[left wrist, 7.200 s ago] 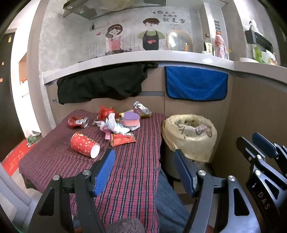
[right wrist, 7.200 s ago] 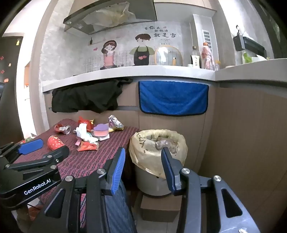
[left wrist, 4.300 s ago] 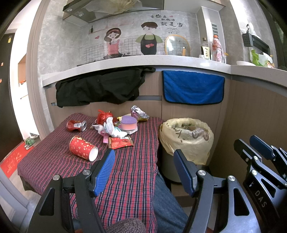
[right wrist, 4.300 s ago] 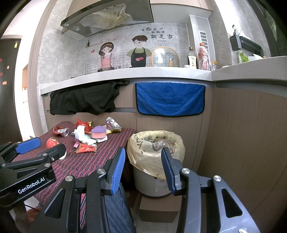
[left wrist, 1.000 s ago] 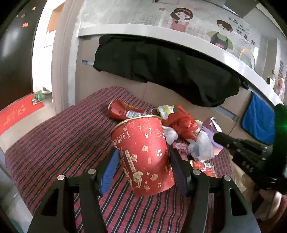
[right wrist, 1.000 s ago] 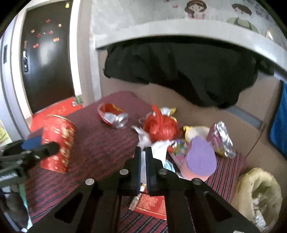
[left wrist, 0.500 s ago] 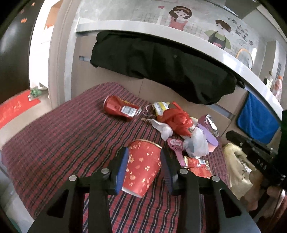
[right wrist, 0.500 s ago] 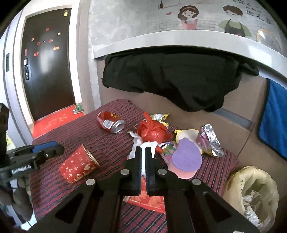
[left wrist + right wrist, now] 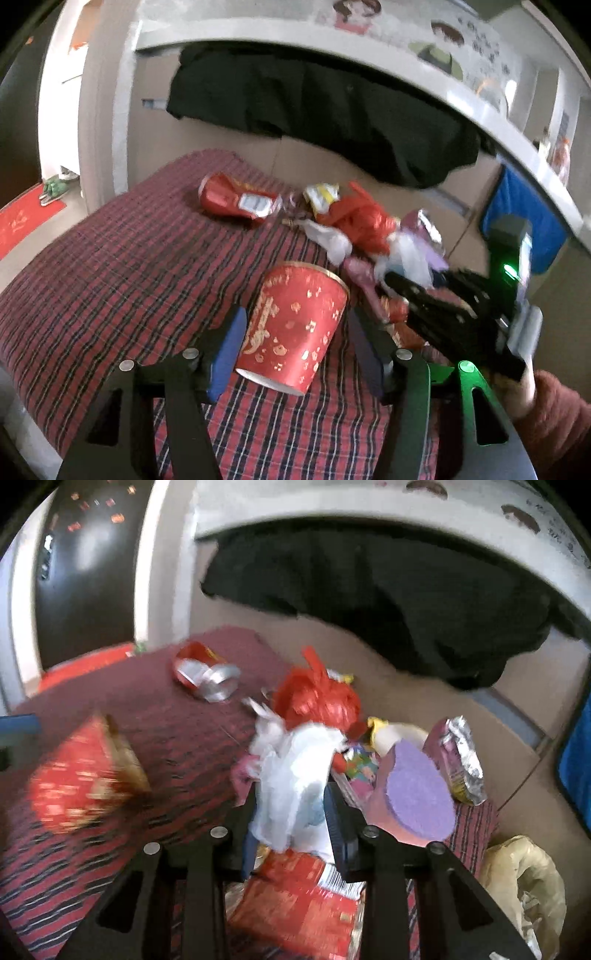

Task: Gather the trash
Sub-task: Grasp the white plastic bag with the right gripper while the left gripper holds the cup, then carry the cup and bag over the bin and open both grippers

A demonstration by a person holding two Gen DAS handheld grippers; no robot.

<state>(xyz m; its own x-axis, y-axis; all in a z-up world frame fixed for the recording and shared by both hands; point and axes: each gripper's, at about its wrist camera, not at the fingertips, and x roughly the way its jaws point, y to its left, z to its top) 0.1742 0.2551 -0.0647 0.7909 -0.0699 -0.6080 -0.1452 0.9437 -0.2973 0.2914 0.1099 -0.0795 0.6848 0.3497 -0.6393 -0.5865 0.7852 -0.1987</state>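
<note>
Red cup [image 9: 295, 325] sits loose between left tool [image 9: 295, 343] fingers.

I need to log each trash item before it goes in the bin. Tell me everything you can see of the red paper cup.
The red paper cup looks like thin printed paper, red with gold patterns and lettering and a gold band at its wide rim. It lies tilted on the plaid tablecloth, the wide end away from the left camera, the pale base towards it. It sits between the open blue pads of the left gripper, whose jaws have just been opening; neither pad clearly presses it.
</note>
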